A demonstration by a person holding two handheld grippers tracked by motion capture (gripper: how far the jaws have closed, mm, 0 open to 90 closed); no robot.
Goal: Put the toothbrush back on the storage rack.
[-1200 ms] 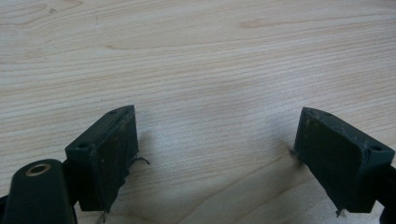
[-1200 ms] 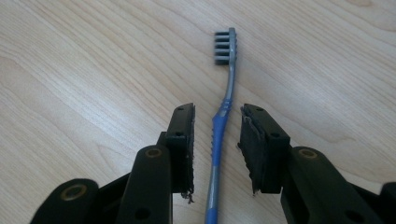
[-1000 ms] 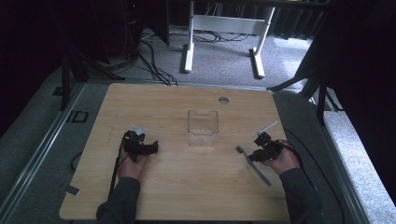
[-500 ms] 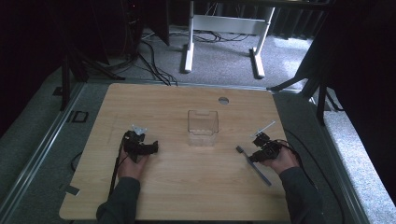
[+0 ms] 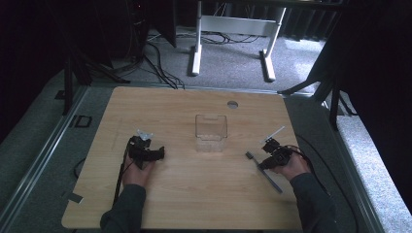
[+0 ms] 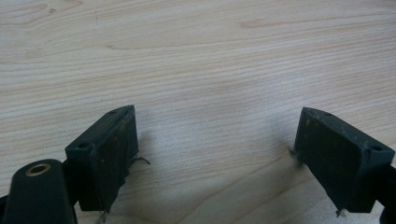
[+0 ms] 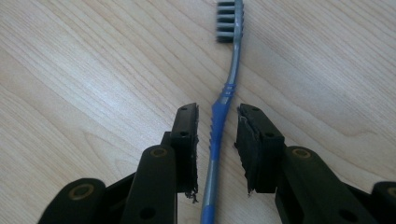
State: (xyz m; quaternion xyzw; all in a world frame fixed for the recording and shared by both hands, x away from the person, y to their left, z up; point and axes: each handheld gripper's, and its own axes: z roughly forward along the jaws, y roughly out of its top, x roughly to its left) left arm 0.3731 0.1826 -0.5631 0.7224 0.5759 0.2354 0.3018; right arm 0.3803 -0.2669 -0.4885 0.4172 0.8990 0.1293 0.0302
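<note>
A blue and grey toothbrush (image 7: 224,93) lies flat on the wooden table (image 5: 194,204), its bristle head pointing away from the person. My right gripper (image 7: 217,116) is low over it, its jaws narrowly open on either side of the blue handle, with a small gap on each side. In the high view the toothbrush (image 5: 272,179) lies at the right of the table under the right gripper (image 5: 266,162). My left gripper (image 5: 159,154) rests at the left of the table. Its jaws stand wide open over bare wood in the left gripper view (image 6: 217,121).
A clear plastic container (image 5: 211,132) stands upright in the middle of the table, between the two grippers. A round cable hole (image 5: 232,104) sits near the far edge. Beyond the table are floor cables and a white desk frame (image 5: 233,29).
The right gripper has edged slightly nearer the person and lower over the toothbrush. The left gripper has stayed where it was.
</note>
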